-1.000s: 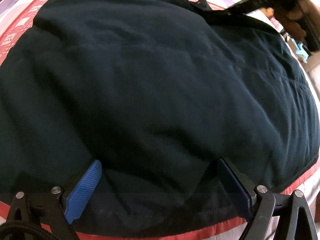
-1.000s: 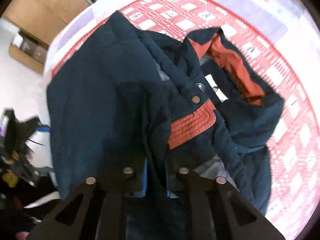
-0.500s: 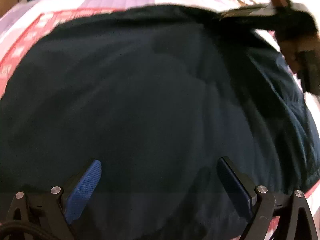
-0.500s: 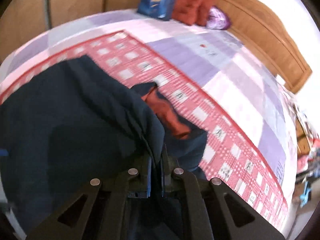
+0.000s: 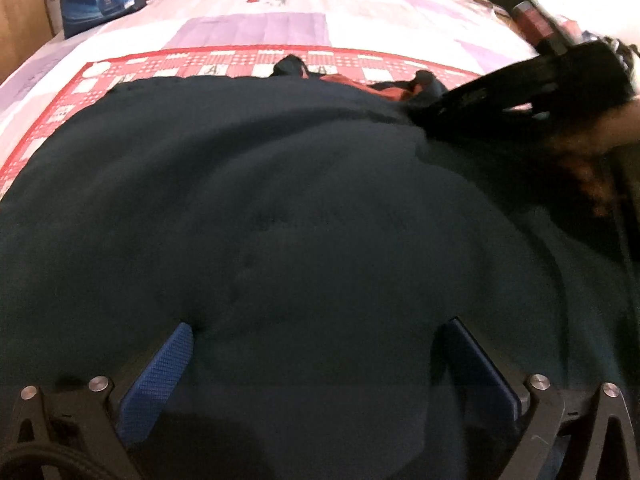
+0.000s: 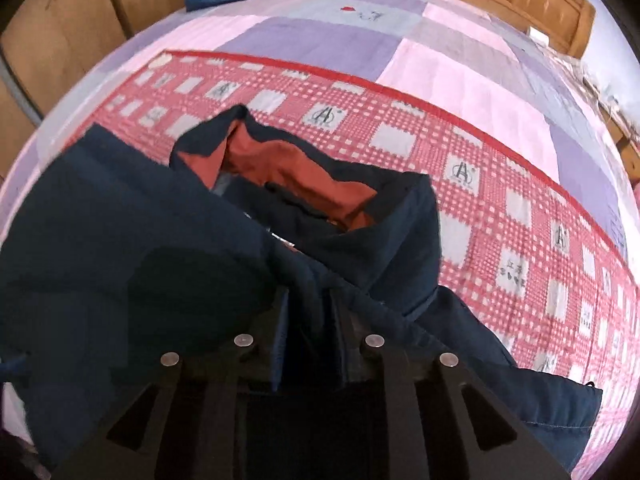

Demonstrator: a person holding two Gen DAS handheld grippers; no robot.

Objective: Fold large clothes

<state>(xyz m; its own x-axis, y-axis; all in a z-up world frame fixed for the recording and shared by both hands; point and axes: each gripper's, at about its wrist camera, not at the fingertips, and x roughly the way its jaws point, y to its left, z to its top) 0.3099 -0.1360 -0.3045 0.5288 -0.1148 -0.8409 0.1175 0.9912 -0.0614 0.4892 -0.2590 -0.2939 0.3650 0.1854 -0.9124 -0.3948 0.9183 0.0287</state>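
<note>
A dark navy jacket [image 6: 120, 240] with a rust-red lining [image 6: 288, 172] lies spread on the red checked blanket [image 6: 460, 152] over the bed [image 6: 320, 32]; the left tongs [image 5: 316, 344] stand spread wide above its back, jaws opening, pads off the cloth; the right tongs [image 6: 306, 312], jaws opening, have a fold of jacket between them near the collar

A dark navy jacket [image 6: 120, 240] is being shown with a rust-orange lining [image 6: 288, 172]. Under the jacket, a red-and-white checked cloth [image 6: 460, 140] with pale squares is being seen, and beyond the jacket a lilac, pink and white patchwork sheet [image 6: 360, 40]. Blue pads [image 5: 160, 376] are being shown against the jacket.
</note>
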